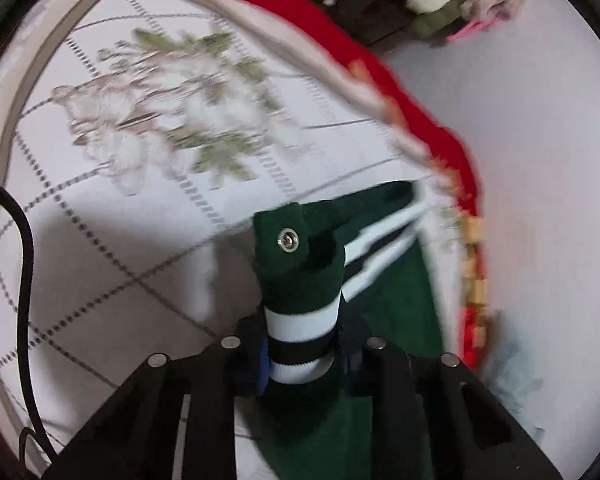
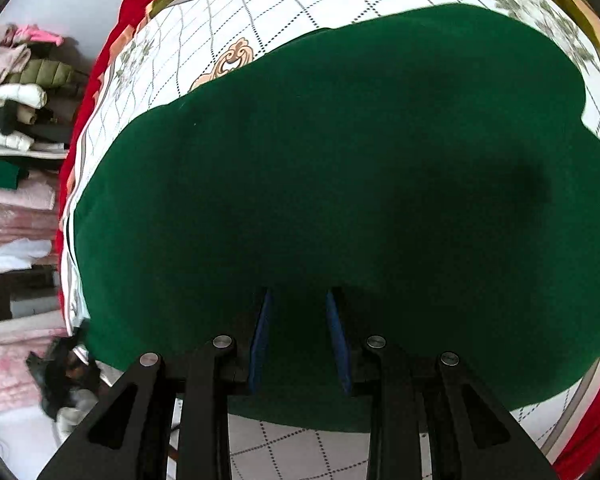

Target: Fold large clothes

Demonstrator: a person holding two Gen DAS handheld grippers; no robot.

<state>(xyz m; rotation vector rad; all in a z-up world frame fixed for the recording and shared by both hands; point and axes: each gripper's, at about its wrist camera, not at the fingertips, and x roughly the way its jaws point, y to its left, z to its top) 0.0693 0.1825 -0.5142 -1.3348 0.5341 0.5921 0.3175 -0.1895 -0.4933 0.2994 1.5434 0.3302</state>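
Note:
A dark green garment [image 2: 340, 168] lies spread over the patterned bedspread [image 2: 284, 12] and fills most of the right wrist view. Its ribbed edge with white and black stripes [image 1: 300, 328] and a metal snap [image 1: 287, 241] stands up between the fingers of my left gripper [image 1: 300, 322], which is shut on it. More green cloth [image 1: 396, 304] hangs to the right of that grip. My right gripper [image 2: 299, 294] points down at the garment near its lower edge. Its blue pads [image 2: 261, 340] stand apart, their inner faces bare.
A red blanket [image 1: 428, 120] runs along the bed's edge beside a white wall. A heap of folded clothes [image 2: 16, 120] sits off the bed at the left in the right wrist view. A black cable [image 1: 22, 264] crosses the bedspread [image 1: 100, 240] at the left.

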